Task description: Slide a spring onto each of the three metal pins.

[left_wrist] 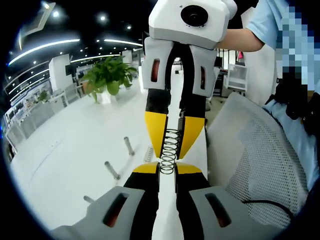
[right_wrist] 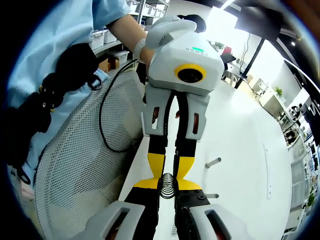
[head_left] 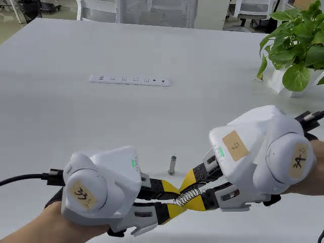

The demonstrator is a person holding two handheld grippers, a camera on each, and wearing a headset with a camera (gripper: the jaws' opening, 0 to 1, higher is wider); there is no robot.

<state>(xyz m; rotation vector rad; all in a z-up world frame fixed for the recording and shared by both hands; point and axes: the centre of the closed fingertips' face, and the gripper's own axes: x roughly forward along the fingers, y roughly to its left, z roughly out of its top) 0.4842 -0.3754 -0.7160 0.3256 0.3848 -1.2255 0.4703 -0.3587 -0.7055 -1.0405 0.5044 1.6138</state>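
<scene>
Head view, left gripper (head_left: 173, 199): jaws closed down on one end of the spring (head_left: 186, 194), low over the table (head_left: 76, 116).
Head view, right gripper (head_left: 194, 191): tips clamped on the spring's other end, facing the left gripper.
Head view, pin (head_left: 172, 165): upright, just behind the spring.
Left gripper view: spring runs between both grippers' yellow tips; three pins (left_wrist: 111, 170) stand apart from it on the table.
Right gripper view: spring end-on between own tips.

Left gripper (head_left: 175, 199) and right gripper (head_left: 195, 191) tip to tip, jaws tight on spring (head_left: 188, 195)
</scene>
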